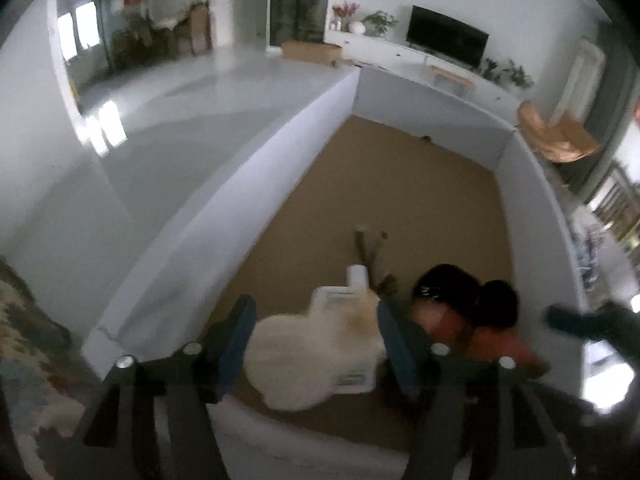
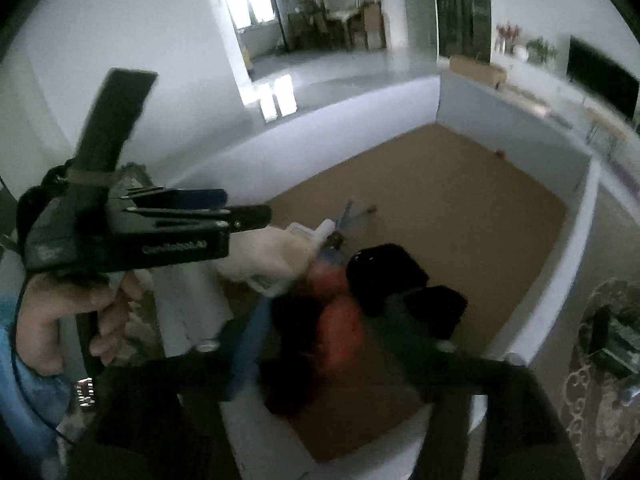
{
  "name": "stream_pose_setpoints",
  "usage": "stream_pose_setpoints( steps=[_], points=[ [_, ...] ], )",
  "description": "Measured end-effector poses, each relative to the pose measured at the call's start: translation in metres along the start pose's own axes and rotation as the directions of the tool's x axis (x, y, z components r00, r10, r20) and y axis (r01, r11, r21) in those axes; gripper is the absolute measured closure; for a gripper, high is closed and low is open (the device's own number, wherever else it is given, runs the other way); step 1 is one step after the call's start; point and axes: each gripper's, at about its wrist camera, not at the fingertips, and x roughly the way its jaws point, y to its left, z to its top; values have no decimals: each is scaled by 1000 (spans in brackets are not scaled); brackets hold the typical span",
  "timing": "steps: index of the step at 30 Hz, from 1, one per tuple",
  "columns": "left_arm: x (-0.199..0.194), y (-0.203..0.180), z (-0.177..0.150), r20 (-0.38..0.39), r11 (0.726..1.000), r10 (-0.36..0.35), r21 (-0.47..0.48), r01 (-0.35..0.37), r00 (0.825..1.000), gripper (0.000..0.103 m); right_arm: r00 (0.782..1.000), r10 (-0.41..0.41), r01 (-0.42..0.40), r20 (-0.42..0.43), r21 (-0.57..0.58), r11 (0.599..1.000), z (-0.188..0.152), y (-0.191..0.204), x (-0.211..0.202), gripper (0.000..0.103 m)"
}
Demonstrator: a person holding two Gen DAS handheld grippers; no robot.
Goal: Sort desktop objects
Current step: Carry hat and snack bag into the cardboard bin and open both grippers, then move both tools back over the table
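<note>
A white-walled box [image 1: 304, 128] with a brown cardboard floor holds the objects. My left gripper [image 1: 314, 344] is open, its blue-padded fingers [image 1: 236, 340] either side of a white fluffy bundle with a labelled packet [image 1: 312, 356], hovering above it. A black and orange object [image 1: 472, 312] lies to its right, with pens [image 1: 370, 248] and a white tube [image 1: 357, 276] behind. My right gripper [image 2: 328, 344] hovers blurred over the black and orange object [image 2: 340, 320]; its jaws look apart. The left gripper shows in the right wrist view [image 2: 244, 210], above the white bundle [image 2: 264, 256].
The box walls [image 2: 576, 216] rise around the floor. A patterned cloth [image 1: 24, 360] lies outside the box at the left. A room with a TV [image 1: 446, 36], a cabinet and a chair lies beyond.
</note>
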Motion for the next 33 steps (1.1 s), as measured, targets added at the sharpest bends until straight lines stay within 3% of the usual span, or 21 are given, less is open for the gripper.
stream_pose_setpoints(
  steps=[4, 6, 8, 9, 10, 13, 15, 17, 19, 20, 24, 27, 29, 33],
  points=[
    [-27, -20, -8, 80, 999, -42, -14, 44, 996, 34, 987, -85, 89, 136, -24, 996, -17, -6, -44, 16],
    [-49, -40, -13, 139, 996, -85, 8, 84, 987, 34, 961, -170, 178, 220, -20, 984, -37, -20, -75, 7],
    [-71, -67, -19, 191, 988, -153, 55, 145, 970, 32, 912, -300, 306, 281, 25, 952, -69, -41, -105, 2],
    [-82, -85, -22, 214, 980, -193, 86, 178, 958, 26, 896, -337, 339, 289, 46, 940, -79, -51, -112, 2],
    [-92, -102, -26, 234, 971, -233, 116, 211, 944, 17, 876, -391, 383, 284, 84, 920, -103, -68, -124, 2],
    [-121, -157, -46, 256, 917, -385, 216, 336, 887, 11, 842, -501, 470, 202, 184, 863, -154, -110, -146, 2],
    [-130, -198, -60, 206, 857, -490, 290, 425, 847, 11, 815, -571, 536, 98, 246, 807, -191, -143, -155, 2],
    [-133, -235, -76, 143, 807, -547, 351, 475, 825, 11, 790, -613, 581, -5, 323, 747, -229, -175, -164, 2],
    [-127, -273, -94, 73, 771, -560, 411, 487, 825, 11, 780, -623, 594, -59, 381, 709, -253, -197, -178, 2],
    [-122, -292, -103, 39, 759, -551, 441, 480, 834, 11, 773, -628, 603, -92, 413, 682, -266, -208, -180, 2],
    [-83, -344, -134, -79, 740, -479, 500, 450, 874, 11, 752, -640, 634, -157, 437, 638, -288, -226, -185, 2],
    [-58, -361, -151, -126, 749, -428, 504, 429, 895, 11, 763, -626, 621, -159, 448, 643, -296, -225, -181, 2],
    [-52, -360, -160, -141, 763, -417, 482, 431, 898, 11, 766, -620, 623, -171, 435, 650, -296, -224, -172, 2],
    [-30, -346, -161, -148, 795, -412, 424, 434, 899, 11, 742, -649, 654, -168, 392, 647, -295, -210, -176, 1]
  ],
)
